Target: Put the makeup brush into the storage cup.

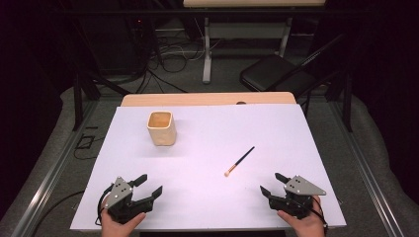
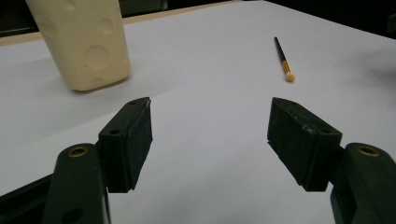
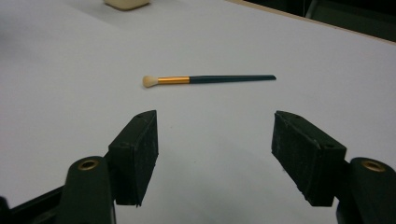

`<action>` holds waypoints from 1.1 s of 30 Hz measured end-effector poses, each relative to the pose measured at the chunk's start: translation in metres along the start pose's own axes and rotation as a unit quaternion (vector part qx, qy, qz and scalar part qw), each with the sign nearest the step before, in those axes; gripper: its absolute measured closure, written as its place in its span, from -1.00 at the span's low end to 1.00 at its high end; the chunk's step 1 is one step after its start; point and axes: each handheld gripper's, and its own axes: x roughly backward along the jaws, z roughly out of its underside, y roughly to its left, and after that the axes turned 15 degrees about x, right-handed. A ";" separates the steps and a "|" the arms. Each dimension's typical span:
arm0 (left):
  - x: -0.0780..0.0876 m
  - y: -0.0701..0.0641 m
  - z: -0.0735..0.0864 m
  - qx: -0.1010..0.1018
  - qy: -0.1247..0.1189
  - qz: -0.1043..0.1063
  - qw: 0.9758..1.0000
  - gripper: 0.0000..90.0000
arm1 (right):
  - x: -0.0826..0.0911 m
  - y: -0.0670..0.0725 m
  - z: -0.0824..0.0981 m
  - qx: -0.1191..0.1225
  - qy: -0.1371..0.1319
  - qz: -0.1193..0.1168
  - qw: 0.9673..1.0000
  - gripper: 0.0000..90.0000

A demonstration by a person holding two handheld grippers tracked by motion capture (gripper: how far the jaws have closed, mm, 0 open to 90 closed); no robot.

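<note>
A cream square cup (image 1: 162, 128) stands upright on the white table top (image 1: 212, 133), left of centre toward the back. A small brush (image 1: 239, 161) with a dark handle, gold ferrule and pale tip lies flat right of centre. My left gripper (image 1: 149, 186) rests near the front left edge, jaws wide apart and empty; the cup (image 2: 84, 42) and the brush (image 2: 283, 59) lie ahead of it. At the front right, my right gripper (image 1: 271, 183) is open too, nothing between its jaws, with the brush (image 3: 205, 80) lying crosswise just beyond them.
The wooden edge of the table (image 1: 207, 98) shows behind the white sheet. Beyond it are a black chair (image 1: 276, 74), a table leg (image 1: 206, 54) and cables on the floor. Metal rails (image 1: 54, 173) run along both sides.
</note>
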 end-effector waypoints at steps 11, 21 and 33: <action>0.000 -0.004 0.001 -0.010 0.015 0.000 1.000 -0.30 | 0.000 -0.004 0.001 -0.003 0.015 -0.022 1.000 -0.28; -0.001 -0.004 0.002 -0.010 0.020 -0.001 1.000 -0.30 | -0.003 -0.003 -0.001 0.003 0.028 -0.025 0.999 -0.28; 0.000 -0.004 0.002 -0.011 0.020 -0.002 1.000 -0.30 | -0.005 -0.004 -0.005 0.009 0.042 -0.030 0.999 -0.21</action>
